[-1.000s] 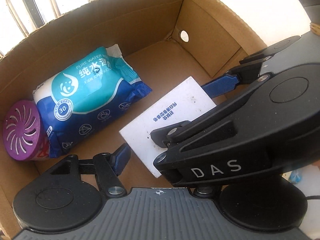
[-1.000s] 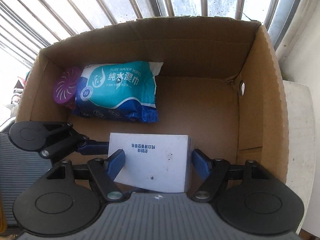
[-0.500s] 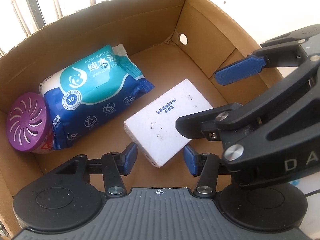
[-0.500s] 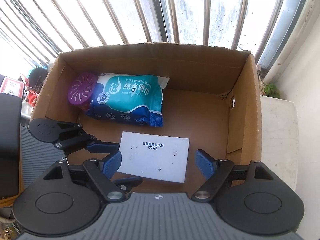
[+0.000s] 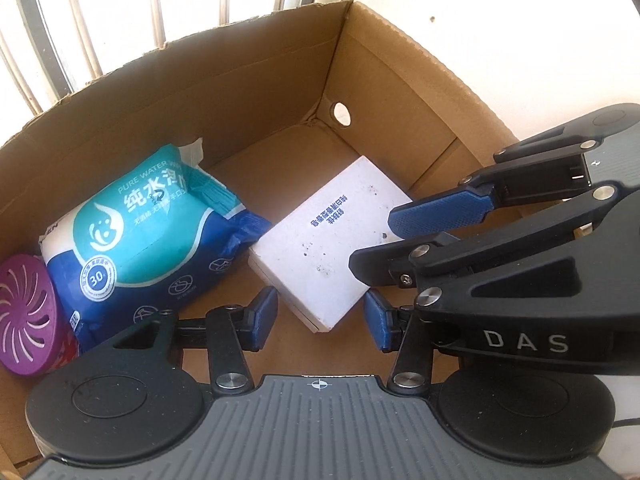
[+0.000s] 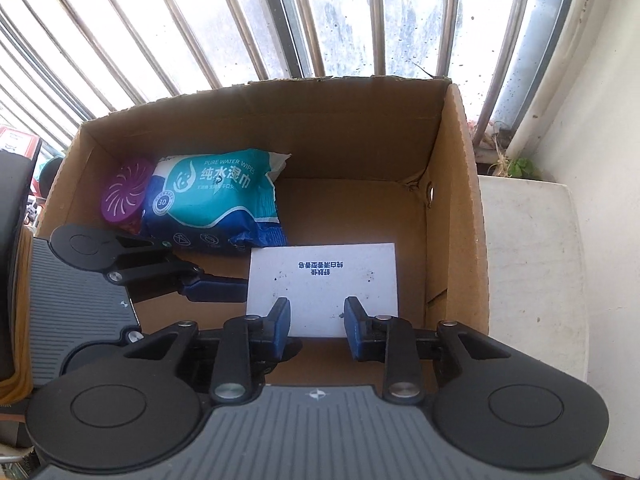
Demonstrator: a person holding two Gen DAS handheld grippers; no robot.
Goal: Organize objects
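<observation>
A white box [image 5: 332,248] with blue print lies flat on the floor of the brown cardboard carton [image 5: 240,80]. Next to it sit a blue-and-teal pack of wet wipes [image 5: 148,232] and a purple vented disc [image 5: 22,320]. My left gripper [image 5: 320,320] hovers above the box's near corner, jaws closing with nothing pressed between them. My right gripper [image 6: 316,320] hangs over the near edge of the white box [image 6: 324,280]. Its jaws are closing on air, clear of the box. From the right wrist the wipes [image 6: 212,208] and disc [image 6: 124,196] lie at the carton's far left.
The carton's walls [image 6: 460,200] stand high on all sides. The right half of its floor [image 6: 352,208] is bare. Window bars [image 6: 280,20] run behind it. A white ledge [image 6: 532,260] lies to the right, with a small plant [image 6: 516,168] beyond.
My right gripper has lifted up and away from the white box, which stays on the carton floor, and its jaws have drawn much closer. The left gripper's jaws have also narrowed.
</observation>
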